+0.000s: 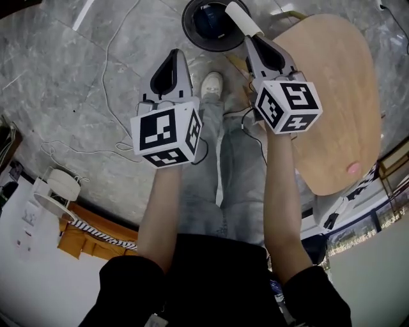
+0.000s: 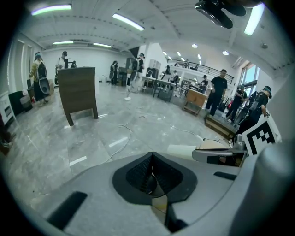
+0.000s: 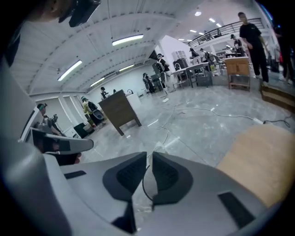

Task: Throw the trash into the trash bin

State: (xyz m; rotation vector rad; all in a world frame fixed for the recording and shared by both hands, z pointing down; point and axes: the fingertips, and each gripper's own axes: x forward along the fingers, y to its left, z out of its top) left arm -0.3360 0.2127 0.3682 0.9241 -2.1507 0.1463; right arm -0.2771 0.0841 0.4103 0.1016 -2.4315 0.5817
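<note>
A: Right tongs (image 1: 251, 37) clamped tight on the white trash (image 1: 243, 18), left tongs (image 1: 177, 52) closed on nothing?
B: Yes, only 1 of my 2 carries. I grip firmly so it can't drop short. The trash juts past the tips, seemingly above the trash bin (image 1: 189, 29).

Your trash is a short white tube (image 1: 243, 18). It is pinched by one end at the tip of the right gripper (image 1: 254, 36) and sticks out along the line of the closed jaws. The round black trash bin (image 1: 188, 30), dark blue inside, stands open on the grey floor (image 1: 96, 76). In your head view the tube's far end crosses the bin's right rim.
</note>
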